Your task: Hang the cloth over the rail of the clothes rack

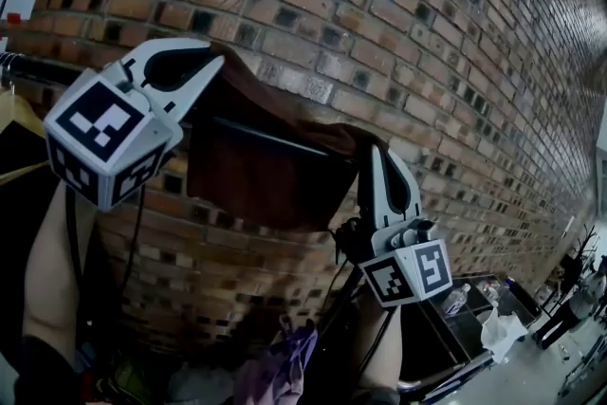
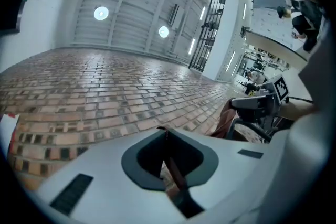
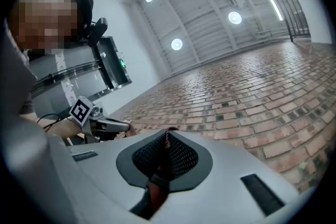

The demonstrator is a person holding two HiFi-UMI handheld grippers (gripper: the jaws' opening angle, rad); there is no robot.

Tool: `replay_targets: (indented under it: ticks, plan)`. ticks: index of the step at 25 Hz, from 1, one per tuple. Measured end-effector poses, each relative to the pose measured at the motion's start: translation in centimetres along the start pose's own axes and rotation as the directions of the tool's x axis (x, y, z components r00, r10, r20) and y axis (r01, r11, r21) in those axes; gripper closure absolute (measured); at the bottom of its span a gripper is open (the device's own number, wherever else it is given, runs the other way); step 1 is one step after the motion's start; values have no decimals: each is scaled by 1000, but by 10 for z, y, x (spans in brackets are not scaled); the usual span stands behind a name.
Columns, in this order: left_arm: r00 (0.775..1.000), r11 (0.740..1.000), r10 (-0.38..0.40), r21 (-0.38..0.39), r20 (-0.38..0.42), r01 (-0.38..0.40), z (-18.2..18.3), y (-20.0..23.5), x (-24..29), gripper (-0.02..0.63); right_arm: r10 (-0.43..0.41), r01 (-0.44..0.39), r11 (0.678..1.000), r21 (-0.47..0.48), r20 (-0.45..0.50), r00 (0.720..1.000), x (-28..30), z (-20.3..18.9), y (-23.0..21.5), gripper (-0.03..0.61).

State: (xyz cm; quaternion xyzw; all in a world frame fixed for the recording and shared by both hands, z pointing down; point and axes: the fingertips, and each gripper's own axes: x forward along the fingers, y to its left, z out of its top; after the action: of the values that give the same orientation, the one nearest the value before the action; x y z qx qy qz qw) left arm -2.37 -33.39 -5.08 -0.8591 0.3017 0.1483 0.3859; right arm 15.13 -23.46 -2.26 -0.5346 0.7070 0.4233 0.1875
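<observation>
My left gripper has its jaws pinched shut on one top corner of the dark brown cloth, with a thin strip of it pressed in the slot. My right gripper is clamped the same way on the other corner. Between them the cloth hangs in the air, its top edge sagging a little and the rest dropping as a loose sheet.

I judge it light, thin and limp. It has no stiffness to push with, so it will go only where the corners lead it and will fold over whatever it meets. It is not fragile, and the weave should not slide out of closed jaws. The two top corners are the right hold, kept apart so the edge stays spread.

A straight dark line crosses the cloth, and I cannot tell whether it is a fold or a bar behind. Further left, the rail runs along the brick wall.
</observation>
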Motion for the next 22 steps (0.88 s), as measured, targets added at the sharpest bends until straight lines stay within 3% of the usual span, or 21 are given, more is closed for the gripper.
replay_targets:
  ticks: [2, 4, 7, 10, 17, 22]
  plan:
    - [1000, 1000, 11, -22, -13, -11, -15, 4, -15, 594, -26, 25, 994, -109, -3, 1000, 0, -3, 15, 541]
    - [998, 998, 67, 12, -22, -67, -22, 15, -25, 594, -38, 39, 978, -204, 9, 999, 4, -4, 29, 541]
    - [986, 985, 156, 88, -56, -150, -28, 39, -32, 594, 29, -30, 971, -235, -9, 1000, 17, -5, 62, 541]
    - [984, 986, 151, 78, -98, -144, -30, 49, -34, 594, 39, -55, 963, -264, -67, 997, 20, -11, 82, 541]
    - [992, 997, 16, -71, -125, -25, -31, 37, -1, 594, -90, 85, 971, -225, -15, 996, 20, -6, 45, 540]
    - [982, 999, 33, 5, -185, -32, -37, 28, 16, 594, -81, 73, 988, -136, -59, 995, 26, -18, 16, 540]
